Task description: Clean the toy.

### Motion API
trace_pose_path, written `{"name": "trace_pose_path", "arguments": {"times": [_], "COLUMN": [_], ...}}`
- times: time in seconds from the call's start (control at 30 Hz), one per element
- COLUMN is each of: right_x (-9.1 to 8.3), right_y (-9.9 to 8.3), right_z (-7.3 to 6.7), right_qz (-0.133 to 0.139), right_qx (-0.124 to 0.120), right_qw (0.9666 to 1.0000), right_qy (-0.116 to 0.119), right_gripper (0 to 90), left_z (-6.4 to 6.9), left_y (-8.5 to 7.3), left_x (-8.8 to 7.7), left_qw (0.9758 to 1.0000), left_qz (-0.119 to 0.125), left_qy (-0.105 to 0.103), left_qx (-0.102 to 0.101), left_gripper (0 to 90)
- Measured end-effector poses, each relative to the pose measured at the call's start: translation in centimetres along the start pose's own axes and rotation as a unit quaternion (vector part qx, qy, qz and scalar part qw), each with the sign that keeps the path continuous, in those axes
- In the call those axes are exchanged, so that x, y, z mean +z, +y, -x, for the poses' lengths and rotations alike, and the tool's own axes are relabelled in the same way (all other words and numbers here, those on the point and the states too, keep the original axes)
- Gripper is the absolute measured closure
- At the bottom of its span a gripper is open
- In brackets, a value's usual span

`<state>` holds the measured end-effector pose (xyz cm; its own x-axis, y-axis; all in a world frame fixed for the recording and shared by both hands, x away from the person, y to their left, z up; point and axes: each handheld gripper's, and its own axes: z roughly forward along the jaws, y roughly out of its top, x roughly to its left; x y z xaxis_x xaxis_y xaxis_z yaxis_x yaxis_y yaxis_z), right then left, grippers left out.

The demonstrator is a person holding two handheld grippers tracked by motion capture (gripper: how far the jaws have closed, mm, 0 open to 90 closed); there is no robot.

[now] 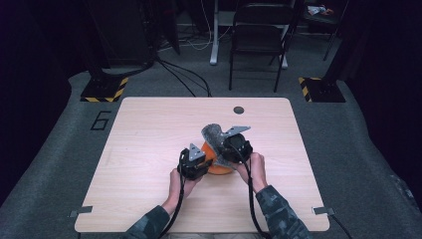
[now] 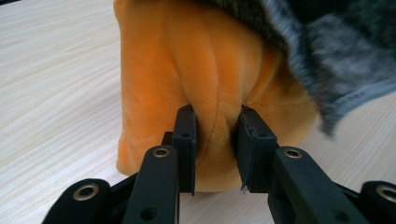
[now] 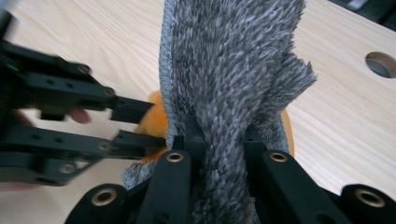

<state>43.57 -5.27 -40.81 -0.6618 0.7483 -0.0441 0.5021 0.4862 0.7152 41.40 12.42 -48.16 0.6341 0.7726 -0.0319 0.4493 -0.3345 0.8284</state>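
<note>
An orange plush thing lies at the middle of the wooden table, with a grey fuzzy cloth draped over its far side. My left gripper is shut on a fold of the orange plush, pinched between the pads. The grey cloth hangs over the plush's upper right in the left gripper view. My right gripper is shut on the grey cloth, which rises between its jaws. To its left the left gripper bites the orange plush.
A round cable hole sits near the table's far edge, also visible as the hole in the right gripper view. A dark folding chair stands on the floor beyond the table. Bare wood surrounds the plush on all sides.
</note>
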Motion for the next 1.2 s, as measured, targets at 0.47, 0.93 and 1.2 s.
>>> {"name": "trace_pose_path", "arguments": {"times": [0.47,0.93,1.2], "right_x": [0.9,4.1,0.3], "right_y": [-2.0,-6.1,-3.5], "right_z": [3.8,7.6,7.5], "right_qz": [-0.037,-0.127,-0.051], "right_qx": [0.054,0.104,0.107], "right_qw": [0.9974,0.9848,0.9913], "right_qy": [-0.032,-0.056,-0.058], "right_gripper": [79.6,79.5,79.5], "left_z": [-0.4,-1.2,-1.2], "left_y": [-0.1,-0.3,-0.3], "left_x": [0.2,0.2,0.2], "left_qw": [0.9999,0.9996,0.9994], "left_qz": [0.001,0.005,0.005], "left_qy": [-0.010,-0.015,-0.015], "left_qx": [-0.002,-0.025,-0.030], "left_gripper": [71.6,71.6,71.4]}}
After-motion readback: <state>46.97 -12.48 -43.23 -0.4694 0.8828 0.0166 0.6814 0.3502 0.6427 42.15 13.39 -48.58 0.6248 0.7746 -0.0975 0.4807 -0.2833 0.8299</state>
